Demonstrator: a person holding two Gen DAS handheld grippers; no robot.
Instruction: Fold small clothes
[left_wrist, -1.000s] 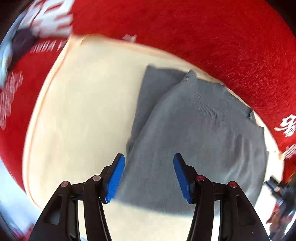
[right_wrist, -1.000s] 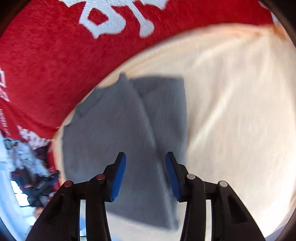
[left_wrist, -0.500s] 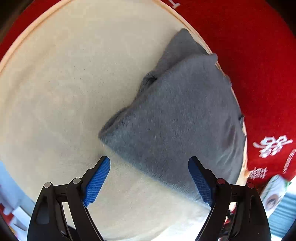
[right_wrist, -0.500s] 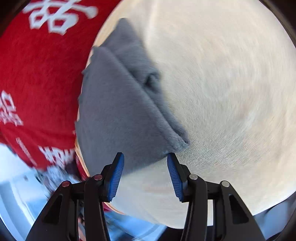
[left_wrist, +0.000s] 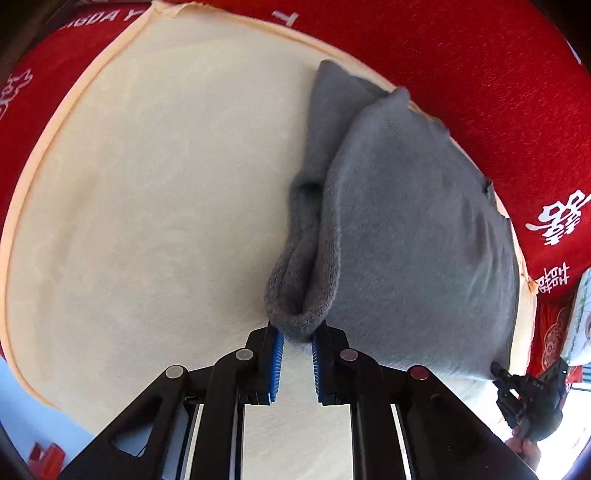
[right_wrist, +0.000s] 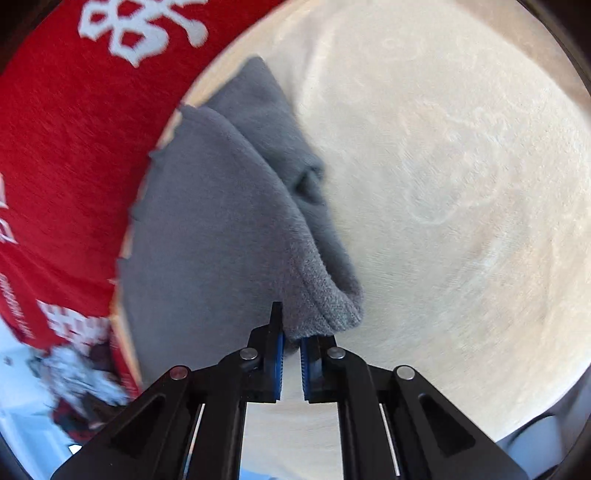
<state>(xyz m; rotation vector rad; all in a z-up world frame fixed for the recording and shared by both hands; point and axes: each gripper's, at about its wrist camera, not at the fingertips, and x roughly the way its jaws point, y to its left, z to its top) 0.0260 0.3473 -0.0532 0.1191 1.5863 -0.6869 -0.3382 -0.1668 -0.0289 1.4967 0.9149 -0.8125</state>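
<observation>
A small grey knit garment (left_wrist: 406, 229) lies folded on a cream cloth (left_wrist: 147, 203); it also shows in the right wrist view (right_wrist: 221, 229). My left gripper (left_wrist: 297, 338) is shut on the near folded corner of the garment, with the thick rolled edge bulging just past the blue pads (left_wrist: 277, 354). My right gripper (right_wrist: 291, 341) is shut on the garment's other near corner, and the hem (right_wrist: 332, 306) bunches right of the fingers. The garment's near edge is pinched up off the cloth at both corners.
The cream cloth (right_wrist: 461, 166) lies over a red cover with white characters (left_wrist: 498, 74), which also shows in the right wrist view (right_wrist: 66, 129). A dark device (left_wrist: 528, 398) sits at the lower right in the left wrist view. Blurred clutter (right_wrist: 74, 376) is at the right wrist view's lower left.
Both grippers were open above the garment; they have come down to its near corners and closed on them. The garment's near edge is now bunched between the pads.
</observation>
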